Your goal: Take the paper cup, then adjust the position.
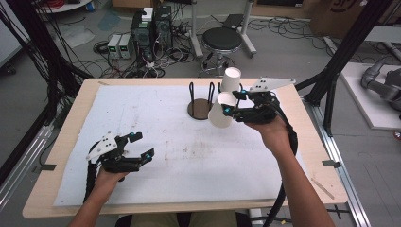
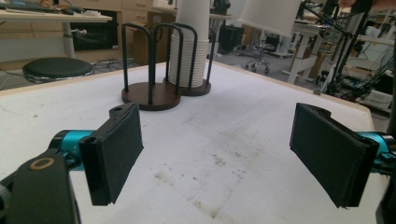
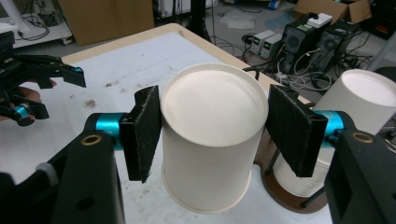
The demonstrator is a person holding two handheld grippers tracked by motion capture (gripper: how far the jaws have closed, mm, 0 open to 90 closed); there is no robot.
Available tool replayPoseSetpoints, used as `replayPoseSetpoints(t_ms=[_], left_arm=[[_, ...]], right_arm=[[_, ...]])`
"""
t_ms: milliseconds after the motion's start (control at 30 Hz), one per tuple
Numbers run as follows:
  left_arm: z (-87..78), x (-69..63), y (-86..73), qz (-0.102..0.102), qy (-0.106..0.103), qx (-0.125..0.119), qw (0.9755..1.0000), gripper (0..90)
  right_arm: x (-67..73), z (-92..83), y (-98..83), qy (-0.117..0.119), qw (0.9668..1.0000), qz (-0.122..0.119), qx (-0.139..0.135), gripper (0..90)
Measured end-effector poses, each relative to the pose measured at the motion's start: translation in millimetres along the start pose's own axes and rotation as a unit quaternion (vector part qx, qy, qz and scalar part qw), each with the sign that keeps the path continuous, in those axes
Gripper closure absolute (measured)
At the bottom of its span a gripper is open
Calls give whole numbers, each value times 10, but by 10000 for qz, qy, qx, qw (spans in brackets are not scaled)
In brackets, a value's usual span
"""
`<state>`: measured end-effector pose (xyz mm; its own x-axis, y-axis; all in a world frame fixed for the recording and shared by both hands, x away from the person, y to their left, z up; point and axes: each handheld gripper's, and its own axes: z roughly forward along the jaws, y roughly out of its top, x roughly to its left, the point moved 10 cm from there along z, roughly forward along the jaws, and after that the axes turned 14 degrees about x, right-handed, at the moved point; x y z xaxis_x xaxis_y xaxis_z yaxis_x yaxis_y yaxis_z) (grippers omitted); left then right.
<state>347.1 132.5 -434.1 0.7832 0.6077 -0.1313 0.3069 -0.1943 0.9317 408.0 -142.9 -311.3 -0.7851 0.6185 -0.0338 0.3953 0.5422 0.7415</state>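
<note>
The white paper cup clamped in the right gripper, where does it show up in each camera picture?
High view: the white paper cup sits right of centre, held above the table.
Left gripper view: it hangs at the top edge, right of centre.
Right gripper view: it is in the centre, between the black pads.
Shared landmark: the stack of white paper cups in the black wire holder.

The paper cup (image 3: 210, 140) looks matt white and smooth. The right hand-held gripper (image 3: 212, 128) has rough black foam-like pads (image 3: 147, 130). The tabletop (image 1: 66, 137) is pale wood under a scuffed, stained white sheet (image 1: 189, 146). The holder (image 2: 152, 95) has glossy dark wire.
</note>
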Motion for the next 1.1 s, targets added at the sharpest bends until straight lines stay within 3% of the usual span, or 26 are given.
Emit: replayPoseSetpoints(t_ms=[100, 233, 333, 433, 667, 767, 933, 1100], left_arm=[[-1, -29, 23, 31, -63, -68, 10000, 167], [1, -67, 49, 250, -99, -179, 9995, 164], [8, -99, 61, 307, -167, -175, 9992, 164], [20, -129, 78, 184, -256, -108, 9994, 164], [71, -174, 123, 120, -388, -62, 9992, 153], [76, -244, 192, -97, -679, -257, 9973, 153], [93, -350, 342, 111, -796, -361, 9961, 153], [163, -394, 377, 185, -917, -315, 9951, 153]], right_arm=[[16, 36, -29, 16, 10000, -24, 53, 378], [57, 45, -38, 72, 9999, -63, 74, 379], [125, 40, -28, 150, 9998, -146, 40, 378], [166, 45, -33, 191, 9997, -172, 39, 378], [293, 108, -71, 366, 9991, -227, 45, 378], [353, 141, -94, 464, 9985, -271, 62, 378], [452, 165, -104, 610, 9974, -375, 72, 378], [545, 157, -89, 750, 9961, -464, 63, 378]])
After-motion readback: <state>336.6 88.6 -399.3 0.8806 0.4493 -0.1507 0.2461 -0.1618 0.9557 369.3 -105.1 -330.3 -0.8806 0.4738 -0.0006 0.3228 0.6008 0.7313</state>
